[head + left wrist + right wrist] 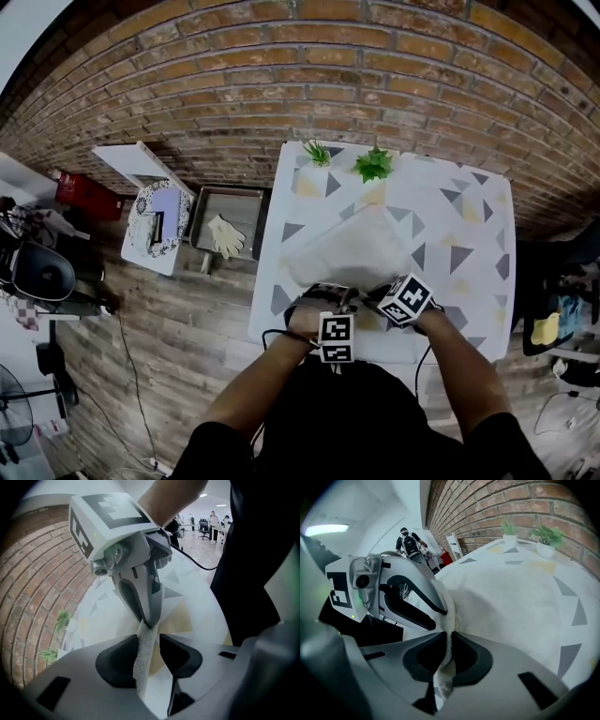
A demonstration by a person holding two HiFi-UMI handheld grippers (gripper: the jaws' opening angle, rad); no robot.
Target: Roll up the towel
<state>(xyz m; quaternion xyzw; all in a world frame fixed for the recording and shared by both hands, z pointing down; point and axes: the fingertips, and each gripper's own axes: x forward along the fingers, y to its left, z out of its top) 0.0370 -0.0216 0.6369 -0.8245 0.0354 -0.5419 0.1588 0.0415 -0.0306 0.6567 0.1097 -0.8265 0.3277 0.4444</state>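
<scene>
A white towel [352,251] lies flat in the middle of the table [473,281], which has a white cloth printed with grey and tan triangles. Both grippers meet side by side at the towel's near edge. My left gripper [326,292] [149,641] has the lifted towel edge [142,660] between its jaws; the cloth rests against one pad and a gap shows at the other. My right gripper [367,296] [449,637] is shut on the towel edge [443,677], pinched thin between its pads. The rest of the towel [506,592] spreads ahead of it. Each gripper view shows the other gripper just in front.
Two small potted plants [317,153] [374,164] stand at the table's far edge by the brick wall. On the floor to the left are a tray with a glove [226,234] and a low white stand [155,220]. The table's near edge lies just under my hands.
</scene>
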